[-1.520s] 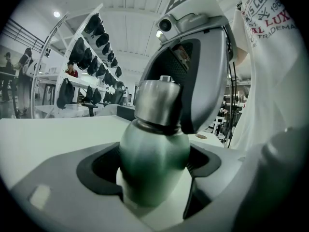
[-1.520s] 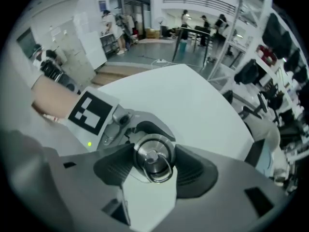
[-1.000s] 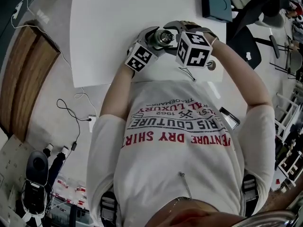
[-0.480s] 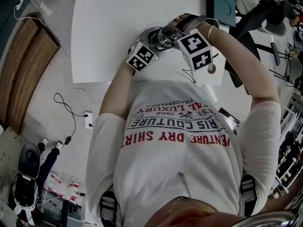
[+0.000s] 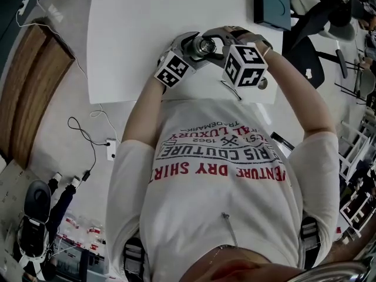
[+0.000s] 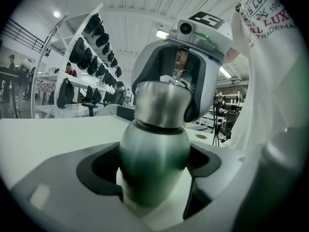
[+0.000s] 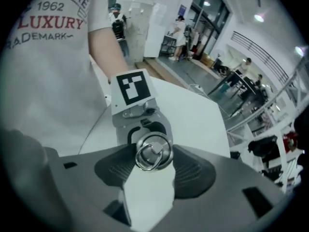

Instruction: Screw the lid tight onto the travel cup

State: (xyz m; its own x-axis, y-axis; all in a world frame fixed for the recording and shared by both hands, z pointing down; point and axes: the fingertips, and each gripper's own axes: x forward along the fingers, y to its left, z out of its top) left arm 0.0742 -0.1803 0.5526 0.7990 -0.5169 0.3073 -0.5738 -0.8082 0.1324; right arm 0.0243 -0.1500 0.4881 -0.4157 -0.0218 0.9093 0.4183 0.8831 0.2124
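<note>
Over the white surface (image 5: 153,28), left tongs (image 6: 155,170) are clenching the upright travel cup (image 6: 154,146); right tongs (image 7: 154,170), having just been closing, are pinching the lid (image 7: 153,151) from above, nearly along the cup's long axis.

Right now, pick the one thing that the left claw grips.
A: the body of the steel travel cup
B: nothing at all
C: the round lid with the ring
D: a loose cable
A: in the left gripper view the left claw presses its pads on both sides of the steel travel cup, below the lid.
</note>
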